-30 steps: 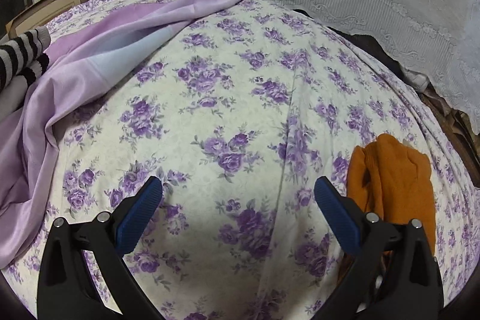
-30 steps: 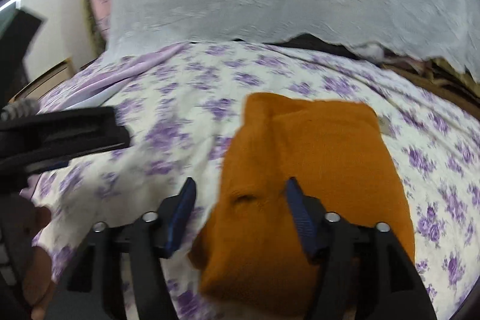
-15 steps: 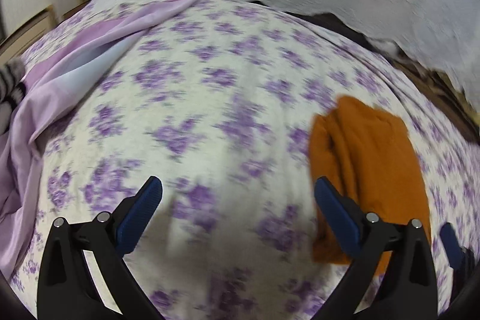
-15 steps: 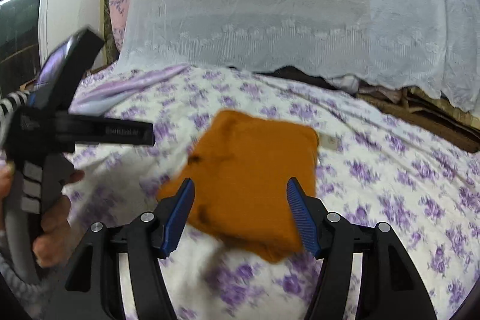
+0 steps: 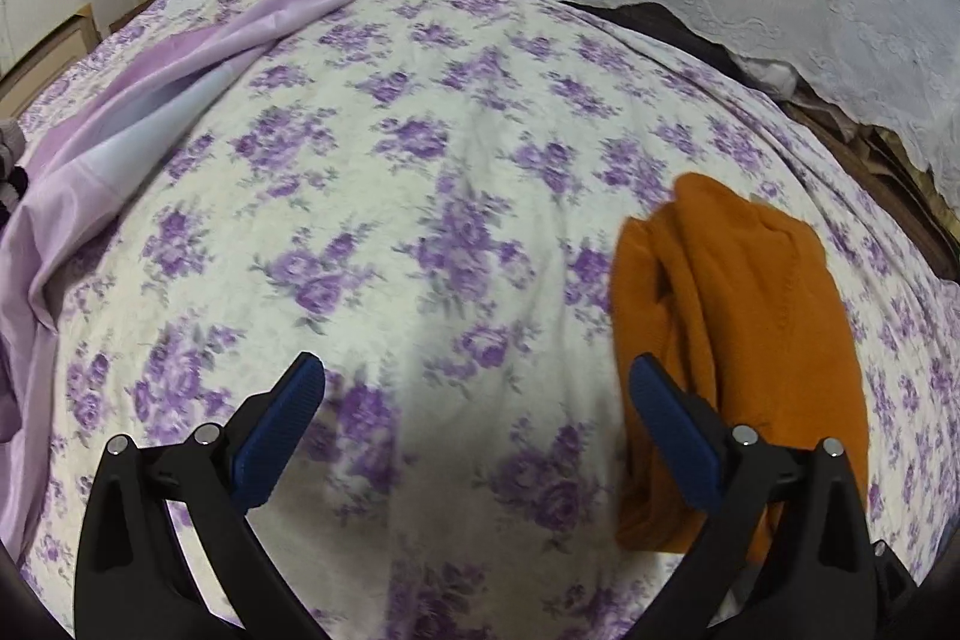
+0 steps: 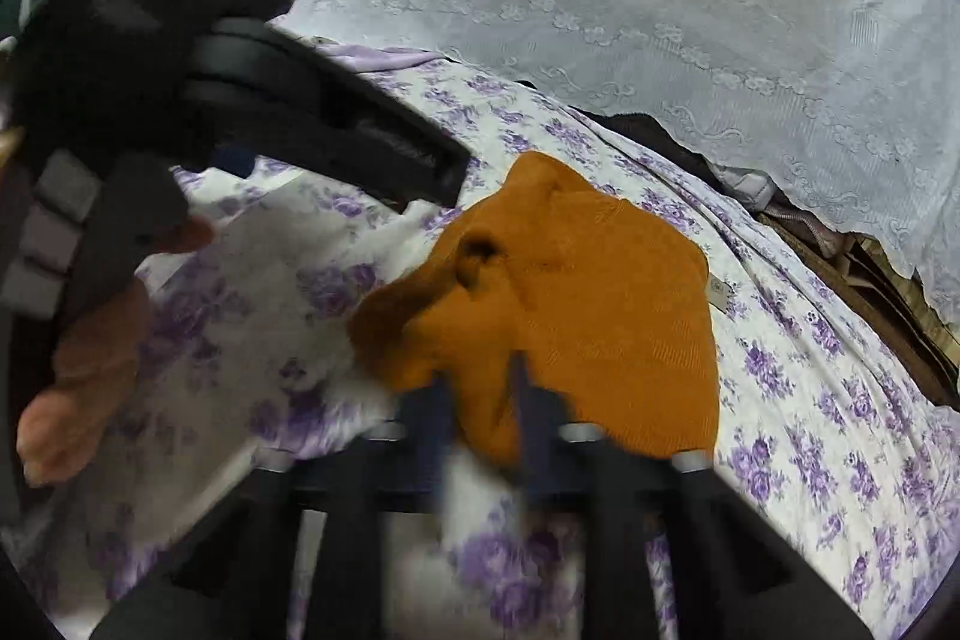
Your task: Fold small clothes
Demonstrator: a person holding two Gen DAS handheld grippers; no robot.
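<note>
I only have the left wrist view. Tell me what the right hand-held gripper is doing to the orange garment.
Observer: The right hand-held gripper has its fingers close together on the near edge of the orange garment, though it is blurred.
Operator: Report anything at the garment's right edge.
Observer: A small white tag lies there on the floral bedspread.
Operator: Place my left gripper.
Observer: The left hand-held gripper hangs left of the garment, its tip apparently short of it.

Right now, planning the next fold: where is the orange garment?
The orange garment lies on the floral bedspread, right of the left gripper, its near edge between the right gripper fingers.
</note>
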